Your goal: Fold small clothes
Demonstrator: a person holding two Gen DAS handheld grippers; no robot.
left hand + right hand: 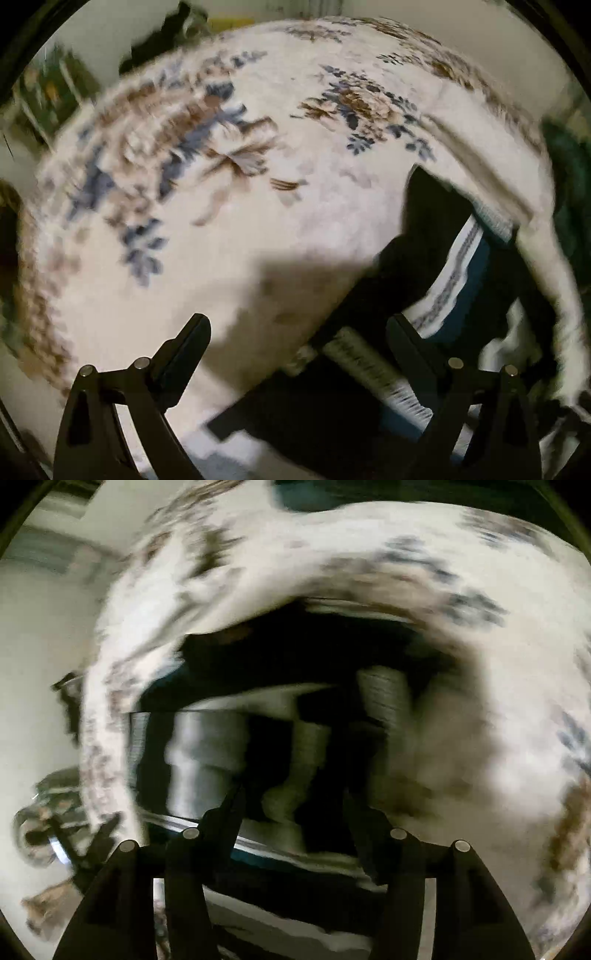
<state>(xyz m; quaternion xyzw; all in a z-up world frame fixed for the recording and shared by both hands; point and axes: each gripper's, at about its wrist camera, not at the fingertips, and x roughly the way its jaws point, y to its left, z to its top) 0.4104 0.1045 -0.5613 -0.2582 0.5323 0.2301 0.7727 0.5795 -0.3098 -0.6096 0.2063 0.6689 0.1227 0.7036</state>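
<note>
Left gripper jaws spread, empty, over dark striped garment on floral rug; right gripper jaws apart above it.

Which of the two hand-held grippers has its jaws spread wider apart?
The left hand-held gripper: its jaws stand far apart, while the right hand-held gripper shows a clearly narrower gap.

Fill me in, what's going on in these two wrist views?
A person is folding a small dark garment with a white patterned band on a flowered cream blanket, one tool in each hand. The left tool stands wide open above the garment's edge with nothing between its fingers. The right tool hangs over the dark and white cloth, part open; heavy blur hides whether any fabric is pinched. How far the fold has got is not clear.
</note>
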